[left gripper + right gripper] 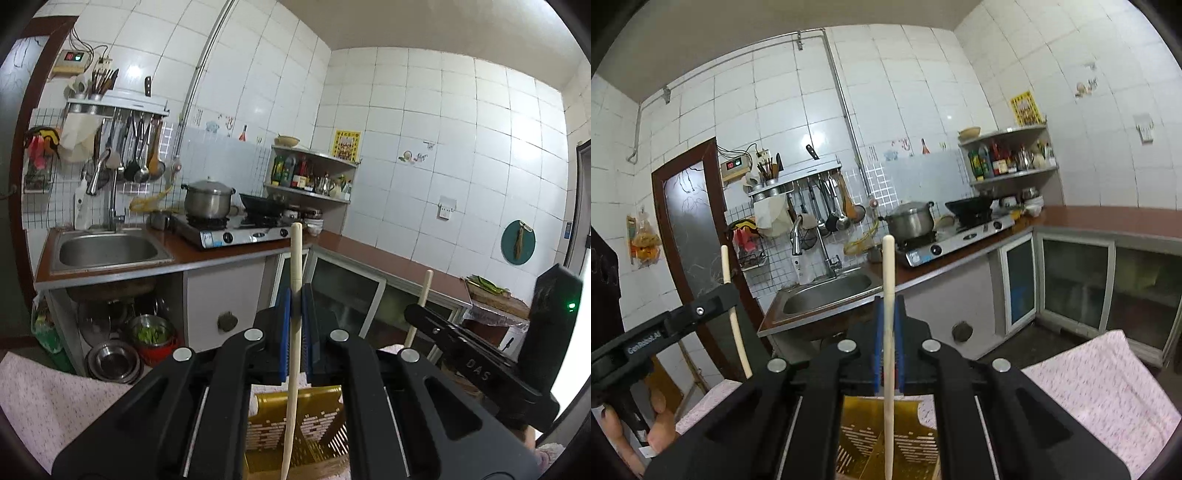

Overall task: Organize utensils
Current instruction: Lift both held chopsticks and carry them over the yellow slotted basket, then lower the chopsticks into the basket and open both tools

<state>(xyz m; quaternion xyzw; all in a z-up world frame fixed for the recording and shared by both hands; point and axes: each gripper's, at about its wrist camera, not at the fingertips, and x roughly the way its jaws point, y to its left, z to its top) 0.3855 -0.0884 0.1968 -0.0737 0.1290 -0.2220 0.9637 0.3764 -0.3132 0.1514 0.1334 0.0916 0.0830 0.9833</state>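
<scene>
My left gripper [295, 301] is shut on a cream chopstick [296, 266], held upright, its lower end reaching down over a yellow slotted utensil basket [321, 424]. My right gripper [888, 314] is shut on a second cream chopstick [888, 269], also upright above the same yellow basket [908, 439]. The right gripper with its chopstick [424, 291] shows at the right of the left wrist view. The left gripper with its chopstick [727, 266] shows at the left of the right wrist view.
A pink patterned cloth [1108, 387] covers the surface under the basket. Beyond are a steel sink [107, 251], a gas stove [229, 229] with a pot [208, 199] and wok, a corner shelf of bottles [310, 177], and a wall rack of hanging utensils [136, 147].
</scene>
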